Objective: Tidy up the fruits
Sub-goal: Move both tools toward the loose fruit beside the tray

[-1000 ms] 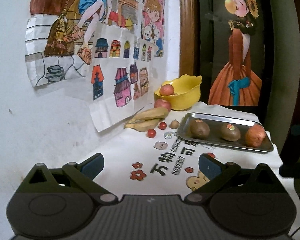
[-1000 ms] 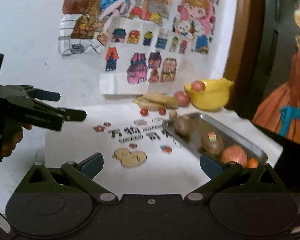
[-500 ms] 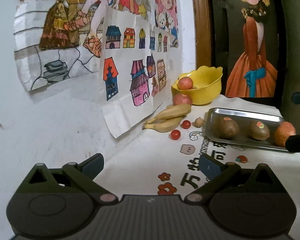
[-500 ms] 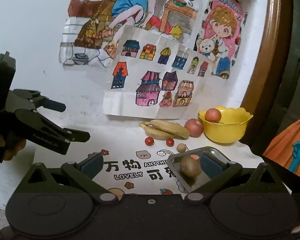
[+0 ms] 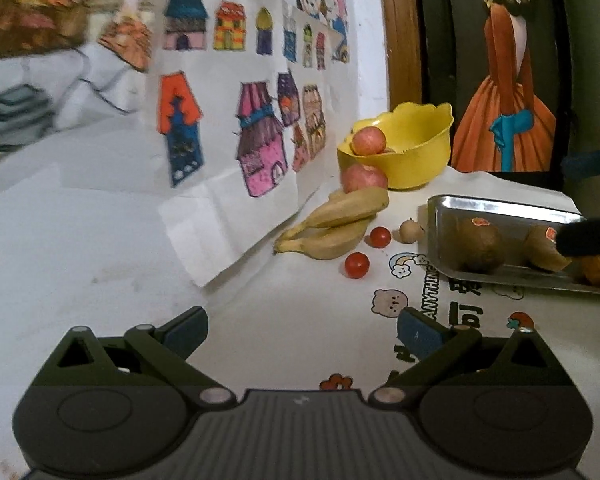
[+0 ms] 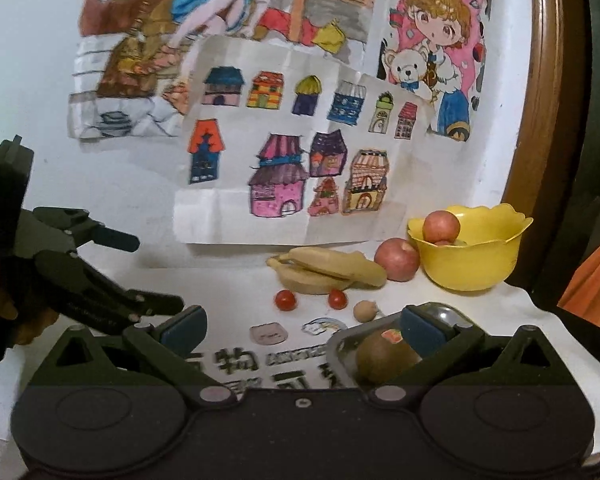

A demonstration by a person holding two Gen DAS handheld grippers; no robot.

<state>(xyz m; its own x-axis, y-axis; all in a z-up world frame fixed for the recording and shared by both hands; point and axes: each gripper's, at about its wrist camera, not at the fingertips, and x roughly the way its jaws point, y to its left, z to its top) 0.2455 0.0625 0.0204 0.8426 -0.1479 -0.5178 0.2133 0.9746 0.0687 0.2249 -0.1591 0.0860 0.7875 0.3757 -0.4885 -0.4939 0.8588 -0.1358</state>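
Note:
A yellow bowl [image 5: 416, 148] with an apple [image 5: 368, 140] in it stands at the back by the wall. Another apple [image 5: 364, 178], bananas [image 5: 336, 220], two cherry tomatoes [image 5: 357, 265] and a small brown fruit [image 5: 410, 231] lie in front. A steel tray [image 5: 500, 210] holds kiwis [image 5: 480, 246] and an orange fruit [image 5: 598, 272]. My left gripper [image 5: 300, 334] is open above the cloth, short of the tomatoes. My right gripper [image 6: 304, 330] is open too, its right finger over the tray's kiwi [image 6: 384, 356]. The left gripper [image 6: 140, 272] shows at the left in the right wrist view.
Children's drawings [image 6: 292, 176] hang on the white wall behind the fruit. A wooden frame [image 5: 400, 40] and a dark panel with a painted figure [image 5: 508, 80] stand at the back right. The white printed cloth [image 5: 320, 332] covers the table.
Both grippers have moved forward toward the fruit, so bowl, bananas and tray look larger. The right gripper's finger now reaches over the tray in the left wrist view.

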